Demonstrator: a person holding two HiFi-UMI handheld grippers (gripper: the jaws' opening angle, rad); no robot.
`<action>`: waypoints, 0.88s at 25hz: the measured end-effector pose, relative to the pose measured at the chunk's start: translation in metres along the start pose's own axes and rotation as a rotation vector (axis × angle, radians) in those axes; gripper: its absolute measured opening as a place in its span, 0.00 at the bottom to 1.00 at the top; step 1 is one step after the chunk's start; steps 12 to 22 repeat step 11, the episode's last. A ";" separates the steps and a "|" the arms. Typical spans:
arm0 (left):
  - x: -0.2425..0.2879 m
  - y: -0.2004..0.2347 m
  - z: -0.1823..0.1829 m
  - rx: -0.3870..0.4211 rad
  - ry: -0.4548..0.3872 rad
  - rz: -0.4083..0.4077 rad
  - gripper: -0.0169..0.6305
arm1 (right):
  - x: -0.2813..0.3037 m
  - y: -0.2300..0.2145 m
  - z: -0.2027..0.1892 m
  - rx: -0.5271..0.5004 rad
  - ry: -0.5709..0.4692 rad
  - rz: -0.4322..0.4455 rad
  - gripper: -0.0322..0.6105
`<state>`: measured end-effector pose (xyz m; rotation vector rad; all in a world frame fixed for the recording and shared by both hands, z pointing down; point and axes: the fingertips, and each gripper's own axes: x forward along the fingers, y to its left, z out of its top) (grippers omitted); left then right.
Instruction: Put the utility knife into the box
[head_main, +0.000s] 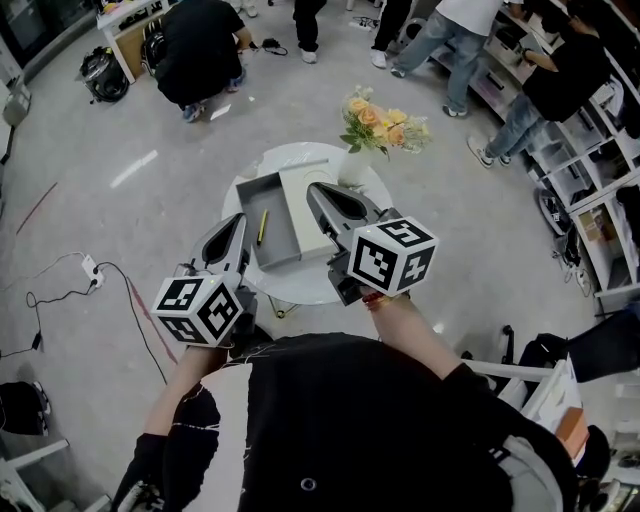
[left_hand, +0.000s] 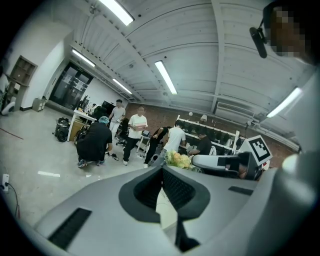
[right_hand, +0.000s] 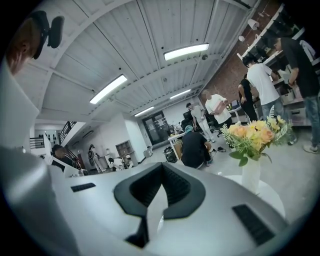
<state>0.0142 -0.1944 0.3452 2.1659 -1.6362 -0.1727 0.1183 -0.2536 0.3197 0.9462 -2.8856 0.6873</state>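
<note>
Workshop floor, people at shelves behind. Round white table (head_main: 305, 288) carries open grey box (head_main: 285, 250); flower vase (head_main: 352, 165) at far edge. Yellow utility knife (head_main: 262, 226) lies inside box, left half. Left gripper (head_main: 239, 222) beside box, right gripper (head_main: 316, 190) over it: both jaws pressed together, empty.

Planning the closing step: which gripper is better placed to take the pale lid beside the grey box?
Right, probably. The right gripper hangs over the lid; the left gripper is left of the box, which lies between it and the lid. Both are shut, empty.
</note>
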 end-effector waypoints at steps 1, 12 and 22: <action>-0.001 -0.001 -0.001 0.000 0.000 0.000 0.04 | -0.001 0.001 -0.002 -0.003 0.004 0.001 0.06; -0.004 0.001 -0.003 0.005 0.003 0.003 0.04 | 0.002 0.004 -0.008 -0.018 0.015 0.003 0.06; -0.004 0.001 -0.003 0.005 0.003 0.003 0.04 | 0.002 0.004 -0.008 -0.018 0.015 0.003 0.06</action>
